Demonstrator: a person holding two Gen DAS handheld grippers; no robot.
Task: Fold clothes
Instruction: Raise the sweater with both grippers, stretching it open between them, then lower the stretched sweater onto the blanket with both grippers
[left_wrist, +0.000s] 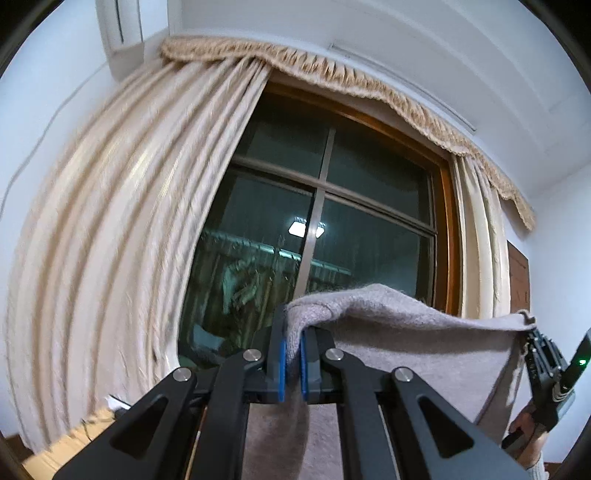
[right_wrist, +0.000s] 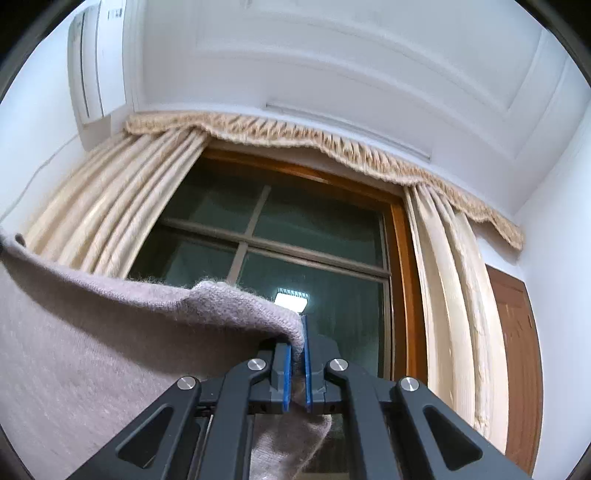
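Note:
A grey-beige knitted garment (left_wrist: 406, 332) is held up in the air, stretched between both grippers. My left gripper (left_wrist: 292, 354) is shut on one top corner, the cloth pinched between its blue pads. In the right wrist view my right gripper (right_wrist: 298, 354) is shut on the other top corner of the same garment (right_wrist: 110, 332), which spreads away to the left. The right gripper (left_wrist: 532, 332) also shows at the far right of the left wrist view, clamped on the cloth's edge, with a hand (left_wrist: 528, 432) below it. The garment's lower part is hidden.
Both cameras tilt up at a dark window (left_wrist: 332, 206) with a wooden frame, cream curtains (left_wrist: 110, 240) either side and a fringed valance (right_wrist: 295, 136). An air conditioner (right_wrist: 96, 62) hangs at the upper left. A wooden door (right_wrist: 517, 350) stands on the right.

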